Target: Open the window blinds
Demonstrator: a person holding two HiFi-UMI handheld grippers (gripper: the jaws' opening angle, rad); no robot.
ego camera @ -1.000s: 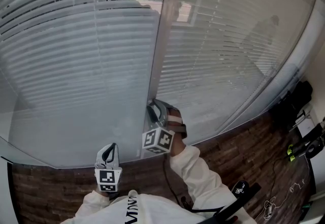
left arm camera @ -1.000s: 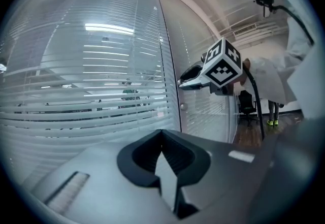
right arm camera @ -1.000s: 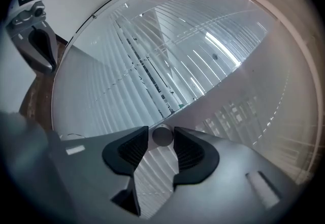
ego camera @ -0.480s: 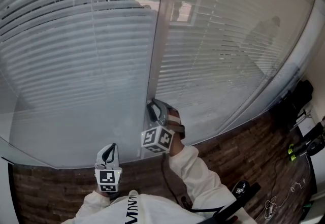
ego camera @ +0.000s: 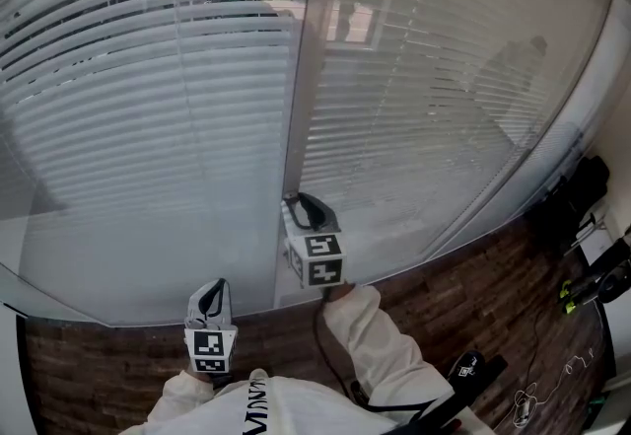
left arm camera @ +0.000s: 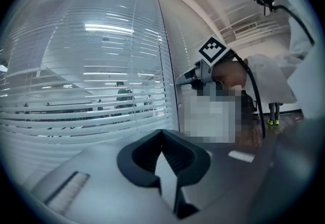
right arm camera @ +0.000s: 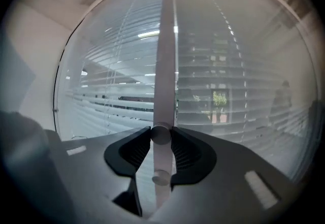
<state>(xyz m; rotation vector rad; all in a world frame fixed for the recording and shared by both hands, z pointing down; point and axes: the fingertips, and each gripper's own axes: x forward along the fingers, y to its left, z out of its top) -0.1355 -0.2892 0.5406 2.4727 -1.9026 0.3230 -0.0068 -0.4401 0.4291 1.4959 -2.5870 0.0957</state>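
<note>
White slatted blinds (ego camera: 148,108) cover two glass panes either side of a pale upright mullion (ego camera: 301,78); the top slats are tilted and show the outside. My right gripper (ego camera: 301,209) is at the mullion's lower part. In the right gripper view its jaws, which have just been closing, are shut on a small round knob (right arm camera: 161,134) on the mullion (right arm camera: 165,65); a second knob (right arm camera: 161,178) sits just below. My left gripper (ego camera: 210,297) hangs back near my body, shut with nothing in it (left arm camera: 163,154). The right gripper (left arm camera: 179,82) also shows in the left gripper view.
The right pane's blinds (ego camera: 434,98) curve away to the right. Dark brick-patterned floor (ego camera: 463,285) runs along the window's foot. A black bag (ego camera: 582,188), cables and yellow-tipped gear (ego camera: 592,287) lie at the right edge.
The right gripper has rolled about its own axis at the mullion, so its marker cube now faces upward and hides the hand. The left gripper has stayed put.
</note>
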